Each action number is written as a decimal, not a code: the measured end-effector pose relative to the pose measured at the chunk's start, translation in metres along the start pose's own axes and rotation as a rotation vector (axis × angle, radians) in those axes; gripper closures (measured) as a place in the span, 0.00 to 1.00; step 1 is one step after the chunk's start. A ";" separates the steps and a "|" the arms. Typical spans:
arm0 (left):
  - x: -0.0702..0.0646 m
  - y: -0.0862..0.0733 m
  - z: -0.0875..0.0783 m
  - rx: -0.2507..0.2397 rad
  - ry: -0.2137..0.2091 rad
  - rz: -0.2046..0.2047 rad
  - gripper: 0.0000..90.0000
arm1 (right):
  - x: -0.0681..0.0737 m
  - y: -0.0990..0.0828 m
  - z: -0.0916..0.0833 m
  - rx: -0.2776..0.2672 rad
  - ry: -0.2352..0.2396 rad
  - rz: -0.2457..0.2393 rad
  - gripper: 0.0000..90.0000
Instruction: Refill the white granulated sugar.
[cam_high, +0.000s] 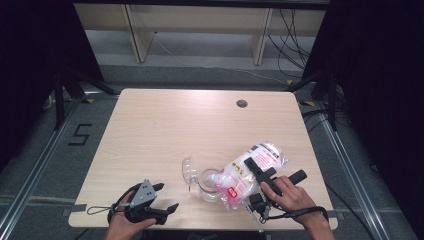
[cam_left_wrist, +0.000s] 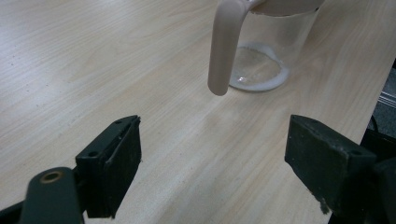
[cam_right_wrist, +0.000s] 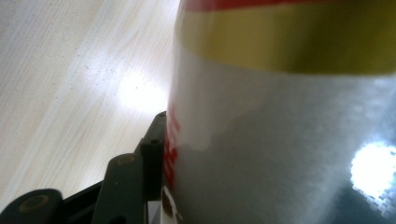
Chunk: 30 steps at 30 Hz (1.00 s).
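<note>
Near the table's front edge, my right gripper (cam_high: 256, 168) clamps the soft, slippery bag (cam_high: 250, 172) mid-body, tilted over the fragile glass jug (cam_high: 209, 184), so I judge a firm mid-body hold safest; left gripper (cam_high: 167, 197) gapes empty.

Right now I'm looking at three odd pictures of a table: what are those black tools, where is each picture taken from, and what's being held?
A person holds a hand-held claw in each hand. The wide picture comes from a camera above the table; the other two come from cameras riding on the claws. The left claw is open, holding nothing, and points at a clear jug with a little white powder in the bottom. The jug's clear lid lies beside it. The right claw grips a plastic bag of white stuff, tipped with its lower end over the jug.
</note>
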<state>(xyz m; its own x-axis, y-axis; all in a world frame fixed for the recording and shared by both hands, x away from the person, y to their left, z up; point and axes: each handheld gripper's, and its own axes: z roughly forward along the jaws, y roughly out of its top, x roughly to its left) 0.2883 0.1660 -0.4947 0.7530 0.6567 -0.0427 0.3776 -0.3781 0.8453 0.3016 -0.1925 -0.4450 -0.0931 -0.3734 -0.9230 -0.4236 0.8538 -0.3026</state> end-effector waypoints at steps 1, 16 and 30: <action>0.000 0.000 0.000 -0.002 -0.003 0.005 0.20 | 0.001 0.000 0.000 -0.004 -0.008 0.001 0.56; 0.001 -0.001 0.002 0.025 0.007 0.020 0.20 | -0.006 0.002 -0.004 0.006 -0.010 -0.028 0.57; -0.001 -0.002 0.003 0.001 -0.002 -0.004 0.20 | -0.006 -0.004 -0.003 0.019 -0.007 -0.024 0.57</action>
<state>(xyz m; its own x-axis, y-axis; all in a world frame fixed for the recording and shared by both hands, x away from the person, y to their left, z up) 0.2884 0.1644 -0.4975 0.7523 0.6571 -0.0470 0.3812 -0.3761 0.8445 0.3008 -0.1948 -0.4372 -0.0762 -0.3915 -0.9170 -0.4082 0.8513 -0.3296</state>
